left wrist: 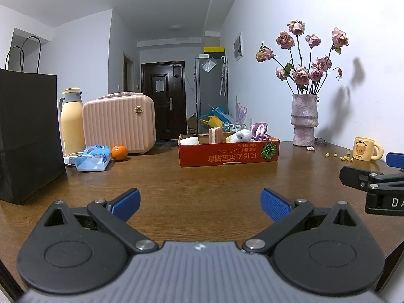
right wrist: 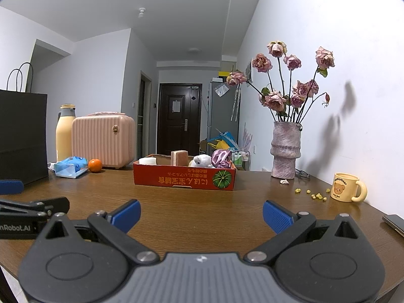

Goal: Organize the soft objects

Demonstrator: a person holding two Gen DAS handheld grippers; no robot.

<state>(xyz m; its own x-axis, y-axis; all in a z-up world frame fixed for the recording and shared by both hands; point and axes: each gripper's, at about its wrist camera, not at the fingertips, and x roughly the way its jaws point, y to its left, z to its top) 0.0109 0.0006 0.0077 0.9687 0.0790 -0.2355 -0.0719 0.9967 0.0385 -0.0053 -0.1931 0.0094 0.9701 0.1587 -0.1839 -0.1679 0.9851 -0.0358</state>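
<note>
A red cardboard box (left wrist: 228,151) (right wrist: 184,176) sits on the wooden table at mid distance. In it are a white roll (left wrist: 190,140) (right wrist: 147,161), a sponge (left wrist: 216,134) (right wrist: 179,157), a white plush toy (left wrist: 242,135) (right wrist: 202,160) and a purple satin scrunchie (left wrist: 258,129) (right wrist: 221,157). My left gripper (left wrist: 200,204) is open and empty, low over the table's near side. My right gripper (right wrist: 201,214) is open and empty too, beside it. Each shows at the edge of the other's view.
On the left stand a black paper bag (left wrist: 27,136), a yellow thermos (left wrist: 71,123), a pink case (left wrist: 118,123), a blue tissue pack (left wrist: 92,158) and an orange (left wrist: 119,152). A vase of dried roses (right wrist: 285,149), a bear mug (right wrist: 347,187) and a phone (right wrist: 394,223) are at right.
</note>
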